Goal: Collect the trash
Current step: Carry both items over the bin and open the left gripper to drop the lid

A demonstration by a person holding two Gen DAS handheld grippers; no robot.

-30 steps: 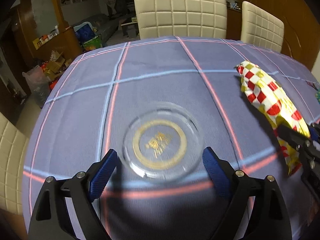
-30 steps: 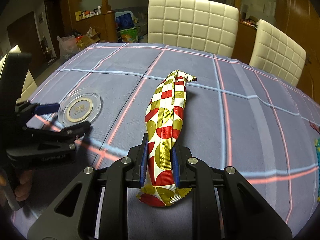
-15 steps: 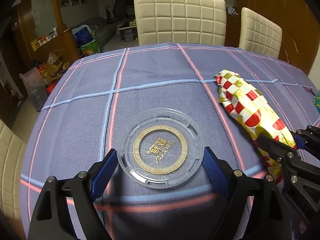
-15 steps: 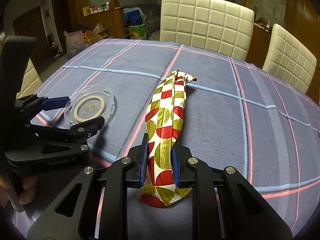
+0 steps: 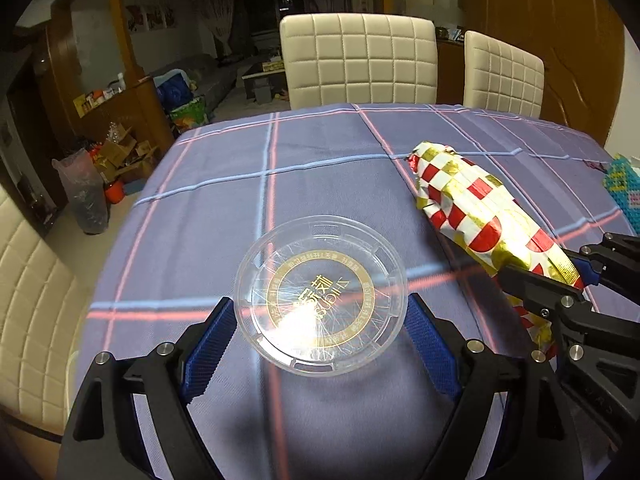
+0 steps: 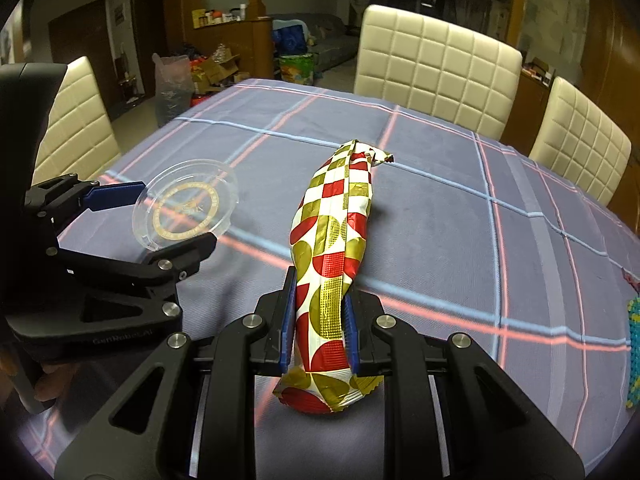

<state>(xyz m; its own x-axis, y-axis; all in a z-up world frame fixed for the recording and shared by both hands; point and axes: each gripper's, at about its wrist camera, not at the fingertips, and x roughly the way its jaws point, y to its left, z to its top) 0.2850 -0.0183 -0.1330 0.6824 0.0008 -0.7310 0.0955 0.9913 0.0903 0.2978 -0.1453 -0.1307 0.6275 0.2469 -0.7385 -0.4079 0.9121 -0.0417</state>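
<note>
Left gripper point(image 5: 320, 344) spread wide, pinching round clear plastic lid with gold ring point(image 5: 320, 296) by its rim, above desk point(image 5: 224, 184). Right gripper point(image 6: 320, 332) pinching long red-gold checkered foil wrapper point(image 6: 334, 240); long axis points away, far end near desk.

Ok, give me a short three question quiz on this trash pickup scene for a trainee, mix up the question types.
1. True or false: the right hand-held gripper is shut on the red and gold wrapper.
2. What sits between the left hand-held gripper's pads?
A. clear plastic lid
B. a spoon
C. a mug
3. Fill in: the checked tablecloth is mostly ____.

Key: 1 true; 2 A; 3 purple.
</note>
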